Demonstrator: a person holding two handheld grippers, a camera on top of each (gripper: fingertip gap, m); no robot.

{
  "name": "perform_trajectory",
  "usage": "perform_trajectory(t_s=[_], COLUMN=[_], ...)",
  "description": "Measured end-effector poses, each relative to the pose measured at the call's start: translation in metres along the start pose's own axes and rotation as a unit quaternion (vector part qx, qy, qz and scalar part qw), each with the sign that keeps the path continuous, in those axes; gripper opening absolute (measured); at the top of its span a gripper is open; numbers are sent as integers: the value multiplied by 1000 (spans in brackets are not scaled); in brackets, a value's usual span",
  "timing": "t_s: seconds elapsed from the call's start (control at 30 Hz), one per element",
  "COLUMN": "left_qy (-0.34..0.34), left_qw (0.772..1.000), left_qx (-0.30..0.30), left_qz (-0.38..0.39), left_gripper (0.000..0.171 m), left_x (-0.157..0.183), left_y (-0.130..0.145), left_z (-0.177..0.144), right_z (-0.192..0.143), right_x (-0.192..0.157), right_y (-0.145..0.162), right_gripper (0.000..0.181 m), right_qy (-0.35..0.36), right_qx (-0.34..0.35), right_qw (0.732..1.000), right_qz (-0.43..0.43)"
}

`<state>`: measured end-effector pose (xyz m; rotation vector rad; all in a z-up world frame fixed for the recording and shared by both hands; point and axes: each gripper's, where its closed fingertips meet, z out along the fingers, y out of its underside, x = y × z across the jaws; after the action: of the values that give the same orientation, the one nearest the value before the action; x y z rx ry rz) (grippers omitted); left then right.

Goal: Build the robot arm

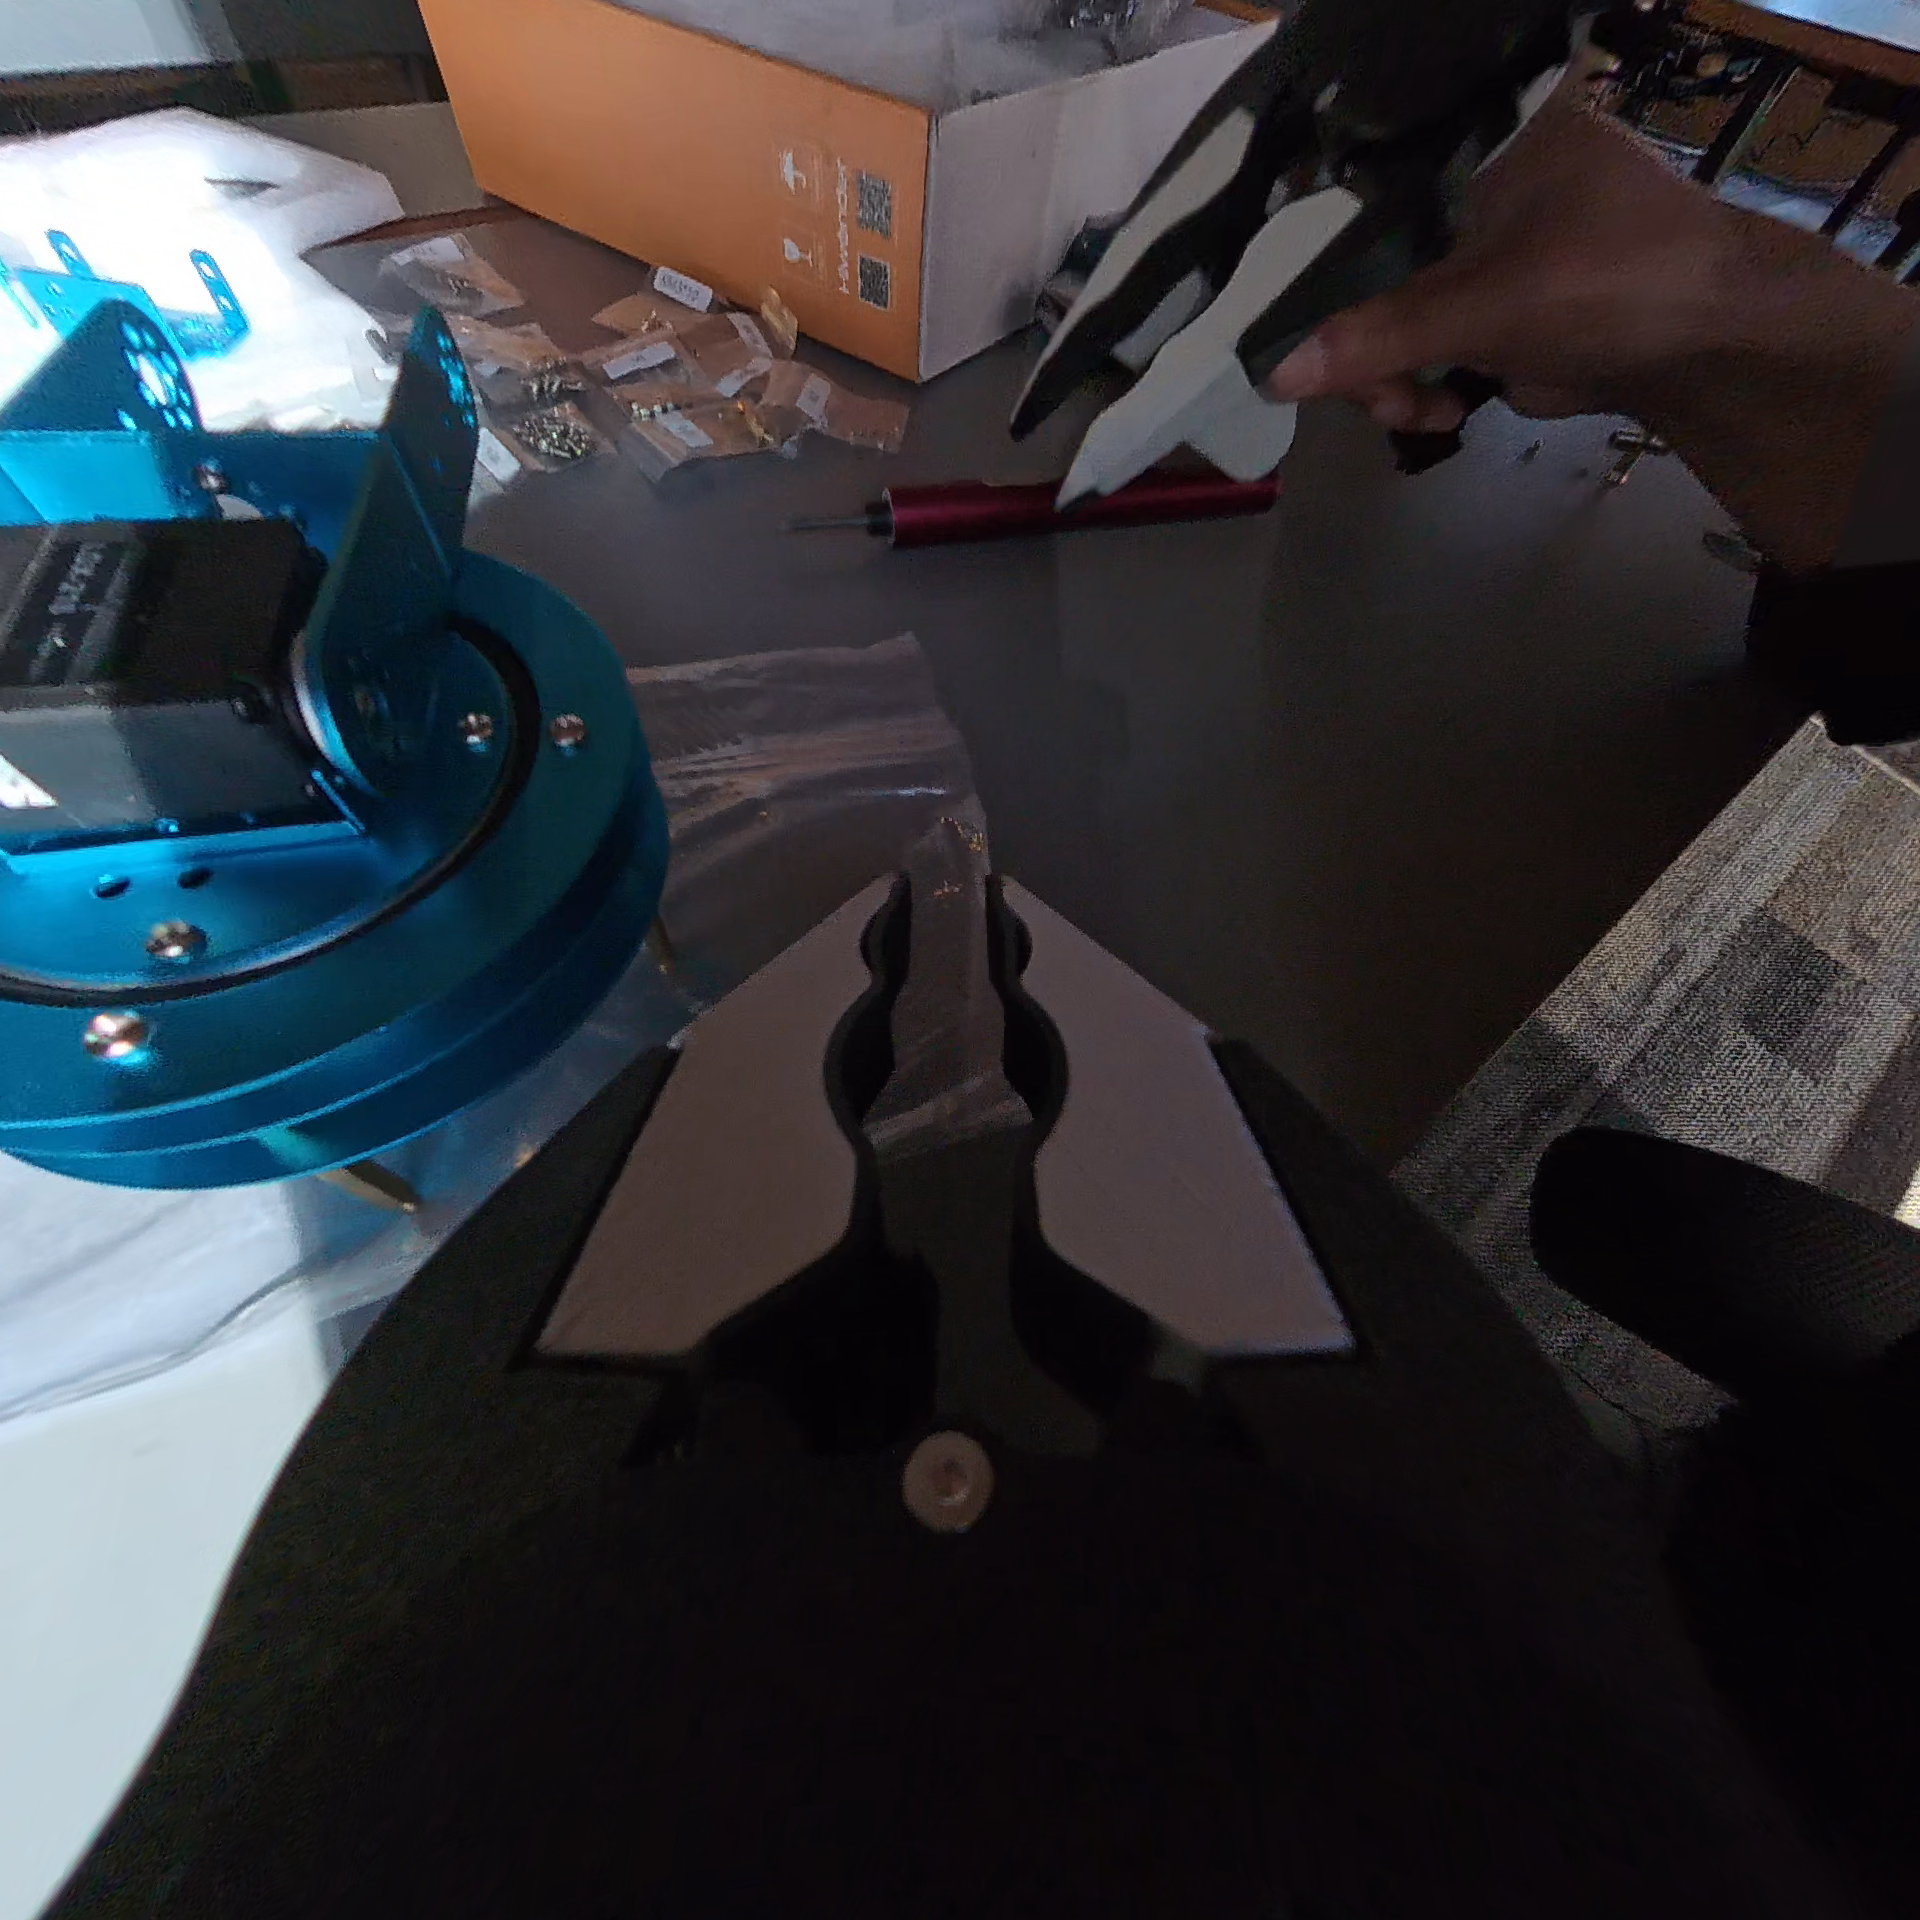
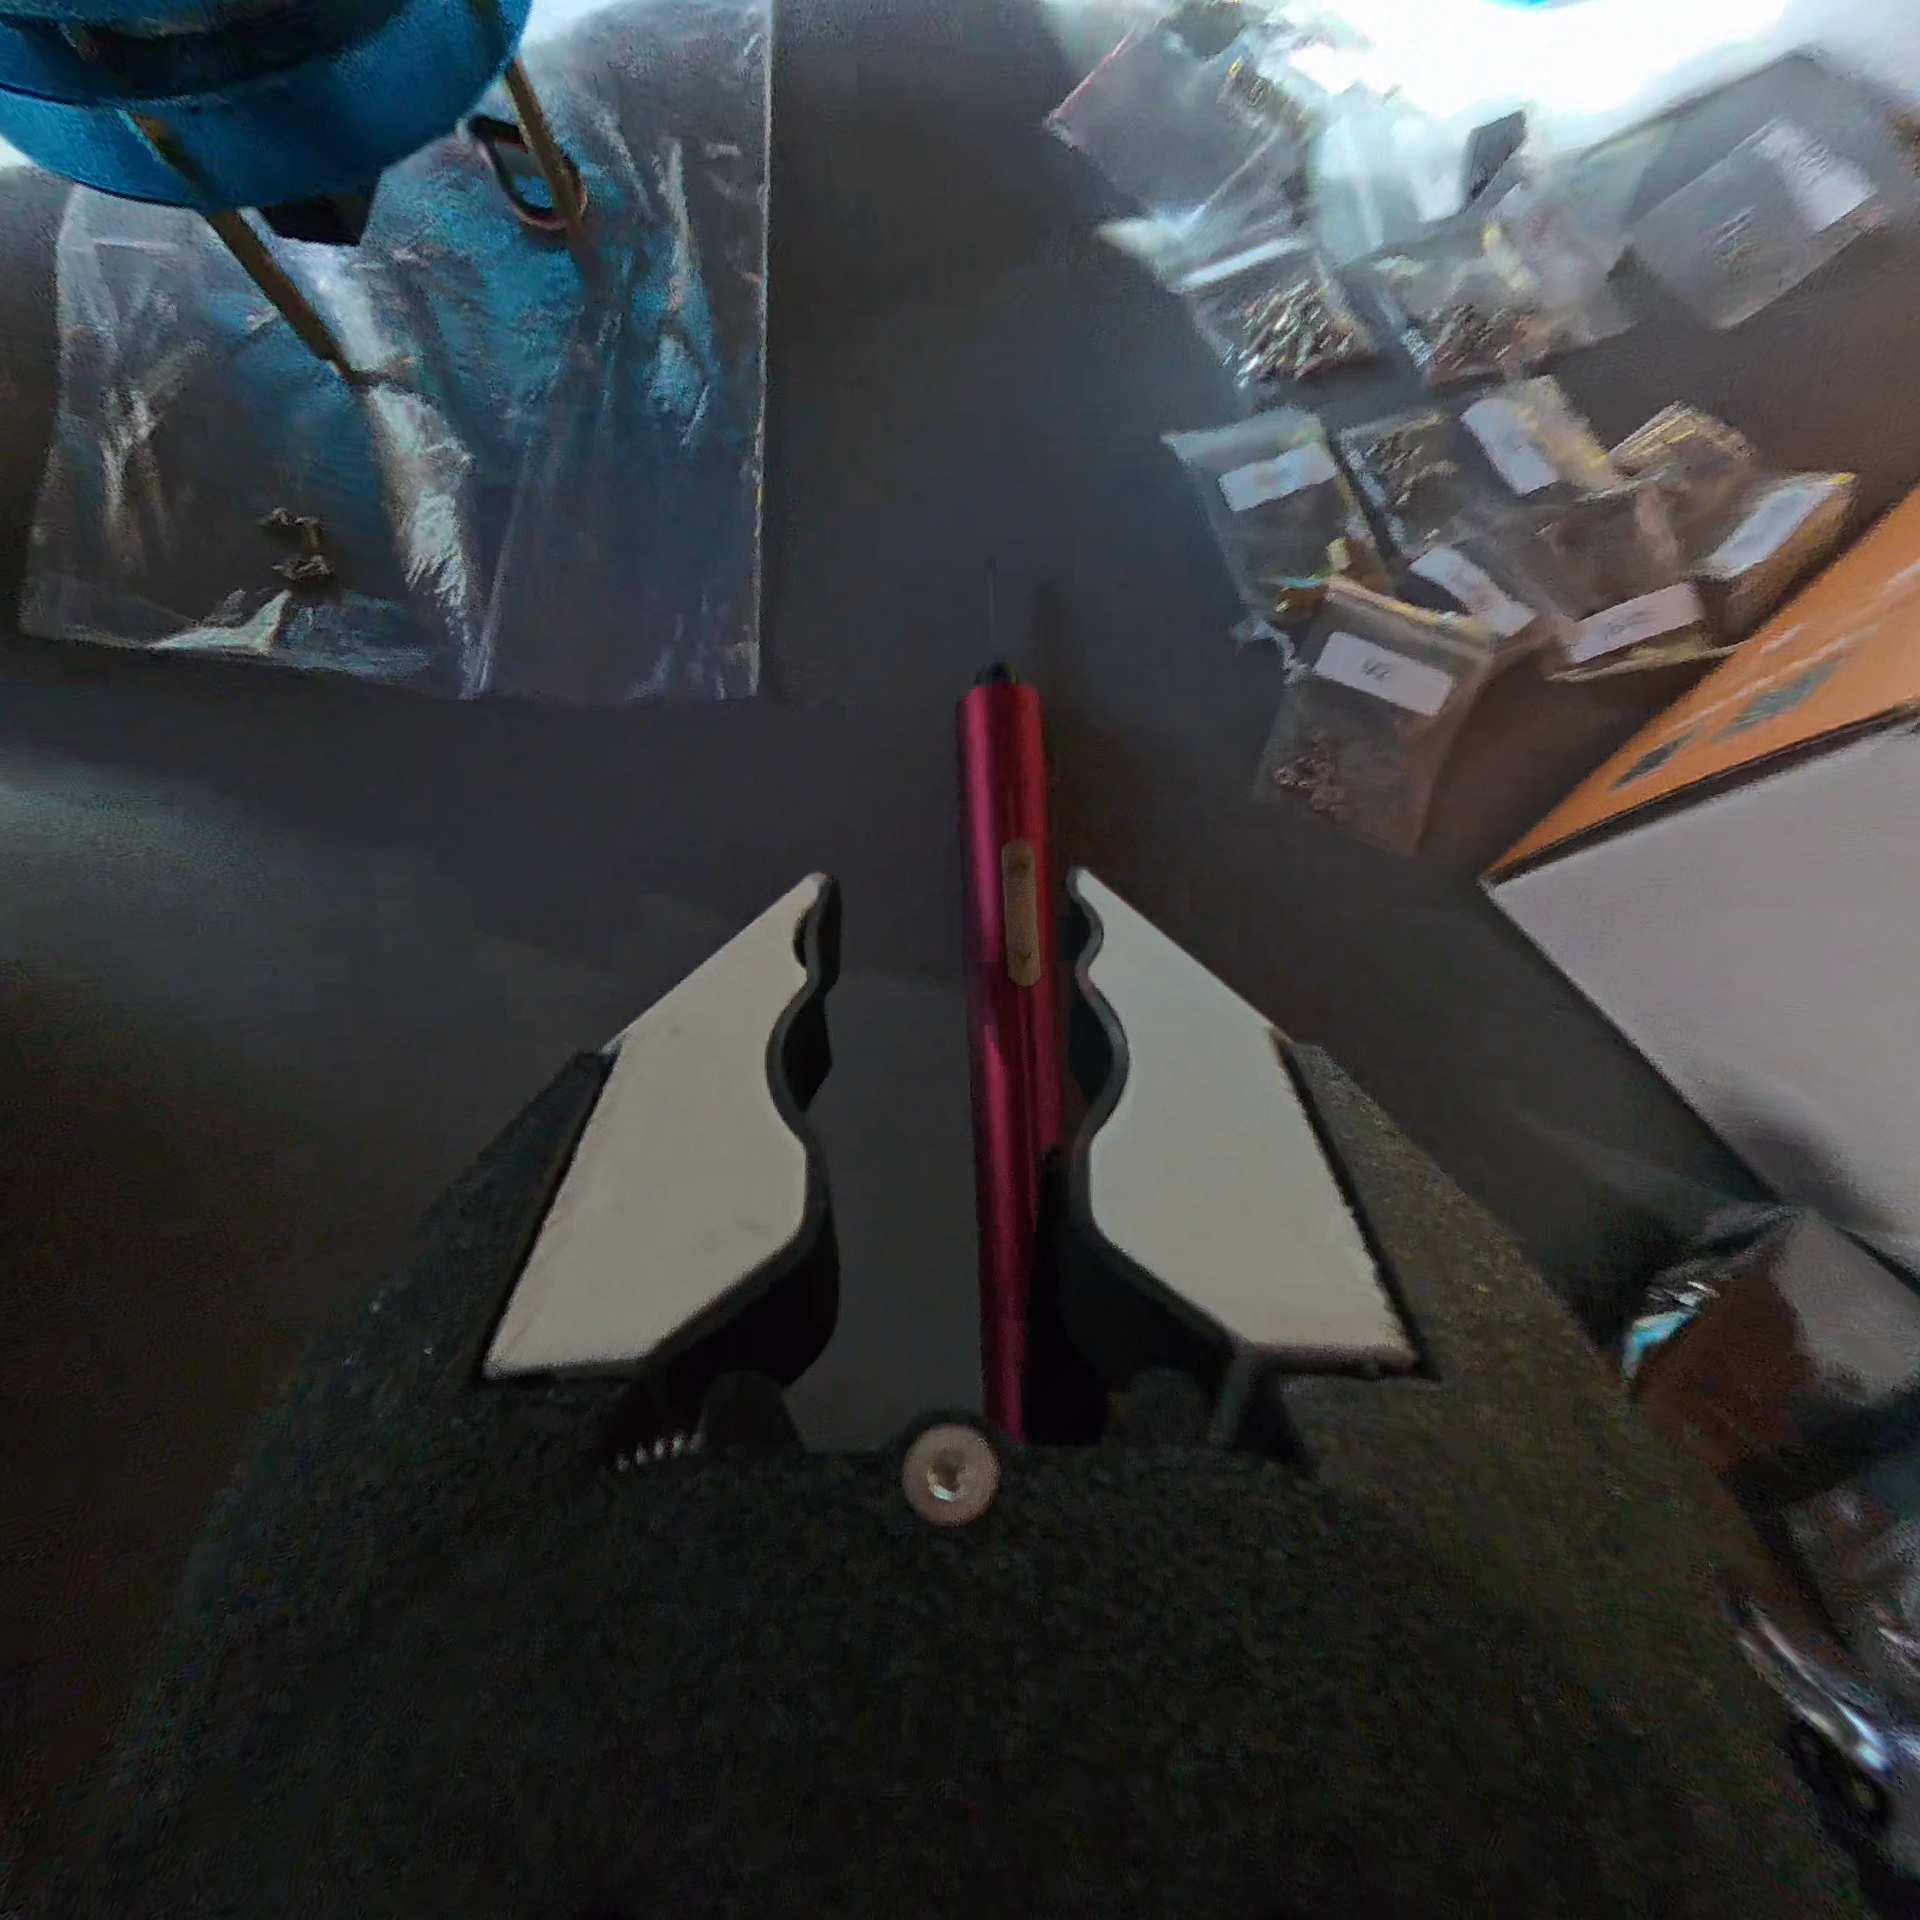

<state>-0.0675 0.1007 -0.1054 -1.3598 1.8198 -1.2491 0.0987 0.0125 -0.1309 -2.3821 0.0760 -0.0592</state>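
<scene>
My left gripper (image 1: 948, 883) is low on the dark table, its jaws nearly together on the near corner of a clear plastic bag (image 1: 810, 748) that holds a few small screws. A blue metal round base (image 1: 312, 935) with a black servo (image 1: 135, 665) stands on brass standoffs on that bag, left of the gripper. My right gripper (image 2: 954, 883) is open and straddles a dark red pen-shaped screwdriver (image 2: 1008, 935) lying on the table, close to its right finger. In the left wrist view, the right gripper (image 1: 1044, 462) tips down onto the screwdriver (image 1: 987, 511).
An orange and white cardboard box (image 1: 686, 156) stands at the back, also in the right wrist view (image 2: 1714, 935). Several small bags of screws (image 1: 665, 395) lie before it. White foam (image 1: 156, 208) sits far left. Grey carpet (image 1: 1714, 1039) shows past the table's right edge. Tip to tip, the grippers are about 20 cm apart.
</scene>
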Motion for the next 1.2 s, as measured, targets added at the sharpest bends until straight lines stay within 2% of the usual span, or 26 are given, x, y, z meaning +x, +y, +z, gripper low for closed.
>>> perform_trajectory(t_s=[0.03, 0.1, 0.17, 0.27, 0.33, 0.43, 0.53, 0.6, 0.7, 0.77, 0.8, 0.83, 0.87, 0.9, 0.97, 1.0, 1.07, 1.13, 1.17, 1.2], left_qy=[-1, 1, 6, 4, -3, -47, -115, -140, -205, -236, -241, -254, -271, -279, -276, -286, -294, -291, -287, -282], left_qw=[1000, 999, 997, 989, 976, 927, 848, 803, 747, 727, 720, 704, 688, 689, 715, 722, 744, 775, 786, 795], left_qx=[8, 29, 45, 35, 20, -7, -43, -78, -78, -35, -29, -12, 1, 17, 43, 54, 75, 85, 100, 117], left_qz=[8, 30, 61, 141, 218, 372, 516, 574, 628, 643, 650, 663, 674, 668, 641, 628, 595, 554, 539, 524], left_gripper=[13, 15, 21, 33, 38, 42, 54, 58, 65, 55, 37, 24, 20, 19, 19, 19, 19, 18, 19, 19], left_x=[0, 1, 4, 5, 9, 16, 21, 22, 16, 25, 29, 35, 38, 42, 51, 51, 48, 41, 42, 46], left_y=[-5, -17, -30, -48, -58, -69, -74, -67, -76, -90, -91, -94, -97, -101, -108, -114, -121, -122, -122, -122], left_z=[0, 1, 5, 17, 28, 52, 82, 105, 127, 129, 129, 126, 121, 117, 106, 99, 82, 67, 59, 51], right_z=[5, 11, 11, 12, 11, 10, 2, -8, -29, -45, -54, -63, -71, -77, -90, -104, -160, -220, -235, -233], right_x=[1, 15, 16, 11, 7, 6, -5, -14, -35, -59, -71, -80, -84, -88, -96, -97, -91, -106, -106, -107], right_y=[7, 22, 27, 30, 31, 31, 27, 20, 7, -2, -7, -12, -16, -19, -25, -32, -50, -48, -39, -30], right_gripper=[42, 41, 38, 22, 19, 19, 19, 19, 19, 19, 20, 19, 19, 20, 21, 26, 47, 54, 52, 52], right_qy=[-13, 27, 36, 15, 11, 27, 8, 5, -5, -20, -24, -26, -14, -4, 5, 29, 105, 82, 79, 64], right_qx=[-7, -22, -17, -19, -27, -30, -18, -1, 30, 48, 56, 64, 70, 75, 92, 122, 241, 375, 412, 428], right_qw=[1000, 999, 999, 1000, 1000, 999, 1000, 1000, 999, 997, 995, 994, 993, 991, 988, 982, 958, 921, 907, 901], right_qz=[7, -5, -10, 10, 5, -21, -17, -21, -30, -62, -76, -86, -97, -107, -127, -138, -117, -70, -41, -19])
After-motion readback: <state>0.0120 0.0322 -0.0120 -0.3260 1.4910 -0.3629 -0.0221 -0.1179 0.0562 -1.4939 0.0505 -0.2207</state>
